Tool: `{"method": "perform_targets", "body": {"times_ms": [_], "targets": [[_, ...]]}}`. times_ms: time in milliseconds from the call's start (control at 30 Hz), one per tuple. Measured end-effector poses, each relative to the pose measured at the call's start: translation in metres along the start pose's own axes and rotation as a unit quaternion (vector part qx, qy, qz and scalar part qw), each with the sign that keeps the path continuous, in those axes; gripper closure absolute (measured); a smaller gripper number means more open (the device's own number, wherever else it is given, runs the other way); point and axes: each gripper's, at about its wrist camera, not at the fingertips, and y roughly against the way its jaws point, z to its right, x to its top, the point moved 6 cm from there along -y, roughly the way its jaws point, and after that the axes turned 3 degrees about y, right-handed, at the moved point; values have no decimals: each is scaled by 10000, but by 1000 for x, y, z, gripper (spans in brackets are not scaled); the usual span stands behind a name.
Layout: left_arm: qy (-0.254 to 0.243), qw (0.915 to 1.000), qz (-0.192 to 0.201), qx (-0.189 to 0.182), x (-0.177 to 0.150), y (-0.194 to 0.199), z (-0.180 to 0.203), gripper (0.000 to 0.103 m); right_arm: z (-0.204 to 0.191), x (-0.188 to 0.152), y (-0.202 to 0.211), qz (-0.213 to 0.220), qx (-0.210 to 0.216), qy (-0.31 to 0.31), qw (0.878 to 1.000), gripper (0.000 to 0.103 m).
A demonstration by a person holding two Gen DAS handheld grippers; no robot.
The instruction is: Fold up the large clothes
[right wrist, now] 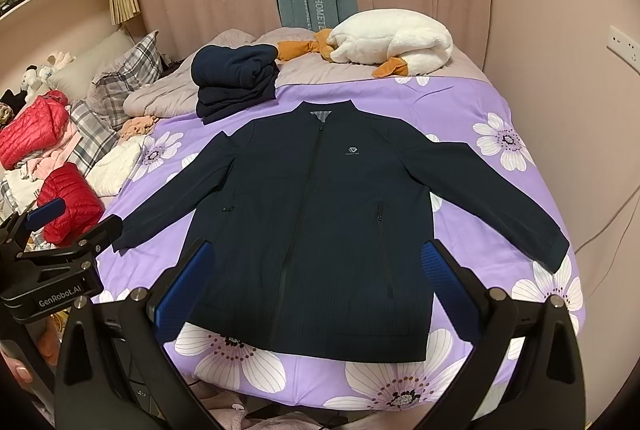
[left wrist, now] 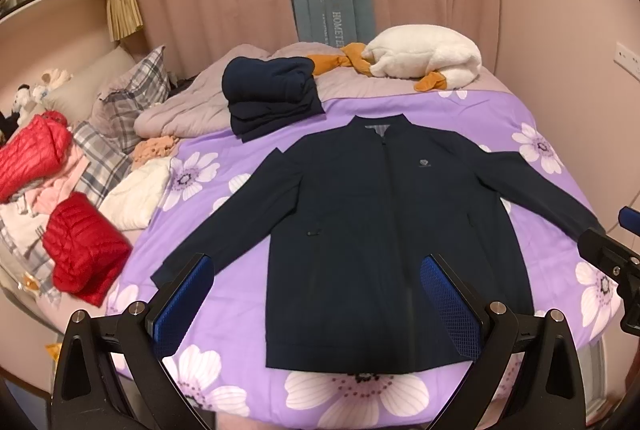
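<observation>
The navy jacket (left wrist: 384,230) lies flat on the bed (left wrist: 552,134), sleeves spread for folding; left claw (left wrist: 316,302) and right claw (right wrist: 316,294) hover apart, empty.

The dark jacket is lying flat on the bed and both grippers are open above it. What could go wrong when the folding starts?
1. The navy jacket has its sleeves spread wide; the one on the right reaches near the bed edge and may slide off.
2. The folded dark clothes sit just beyond the collar, so a fold upward might bump them.
3. The left hand-held gripper and right hand-held gripper are close together and might collide.
</observation>
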Motion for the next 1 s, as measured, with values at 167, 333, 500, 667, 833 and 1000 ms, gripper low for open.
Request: {"method": "perform_targets", "body": {"times_ms": [167,333,500,667,833,1000], "targets": [[-29,10000,5,4,2,2,4,1,-1,0,1,-14,7,-16,10000,0],[-38,10000,15,8,4,4,6,1,0,2,1,0,7,-4,10000,0],[-41,10000,6,8,3,4,7,1,2,5,7,15,26,-20,10000,0],[-49,10000,2,10,5,4,7,1,1,5,9,4,29,-34,10000,0],[-43,10000,11,14,4,4,7,1,0,6,9,14,38,-29,10000,0],[-49,10000,15,17,4,4,6,1,1,6,8,-16,62,-33,10000,0]]}}
